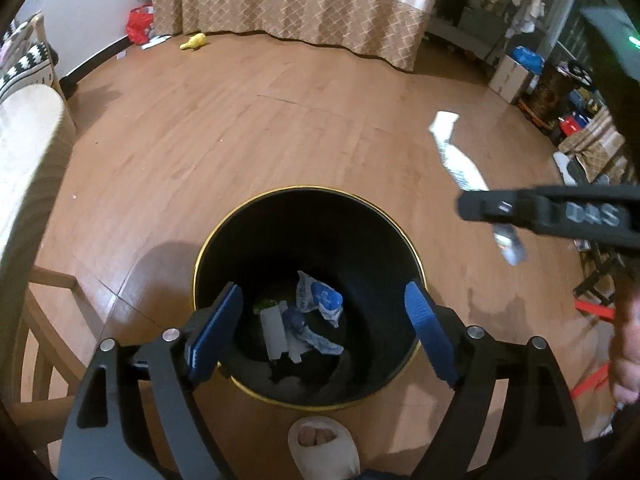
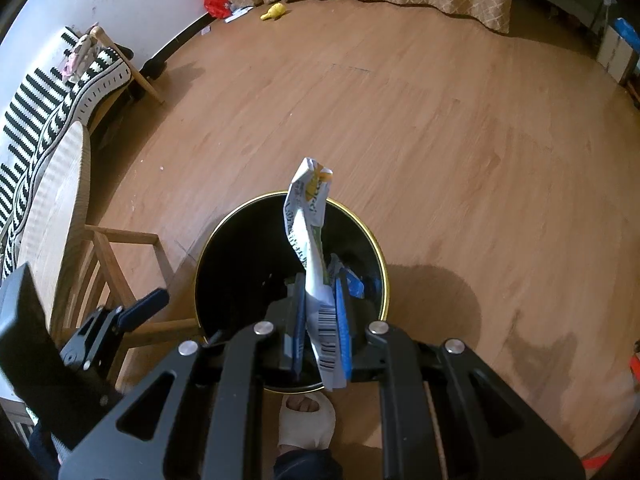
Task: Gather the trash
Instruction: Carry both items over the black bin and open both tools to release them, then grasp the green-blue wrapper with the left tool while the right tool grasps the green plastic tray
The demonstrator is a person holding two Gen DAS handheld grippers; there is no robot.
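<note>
A black trash bin (image 1: 208, 256) with a gold rim stands on the wooden floor; it also shows in the right wrist view (image 2: 212, 256). Crumpled blue-and-white wrappers (image 1: 320, 300) lie at its bottom. My left gripper (image 1: 324, 300) is open and empty, held above the bin's mouth. My right gripper (image 2: 318, 284) is shut on a long white wrapper (image 2: 308, 216) with a barcode, held upright over the bin. In the left wrist view the right gripper (image 1: 476, 204) comes in from the right with the same wrapper (image 1: 452, 152).
A round wooden table (image 2: 52, 208) and chair (image 2: 120, 248) stand left of the bin. A slippered foot (image 1: 320, 448) is just in front of it. A yellow toy (image 1: 194, 42) and a red bag (image 1: 140, 24) lie by the curtain. Boxes and clutter (image 1: 560, 100) line the right wall.
</note>
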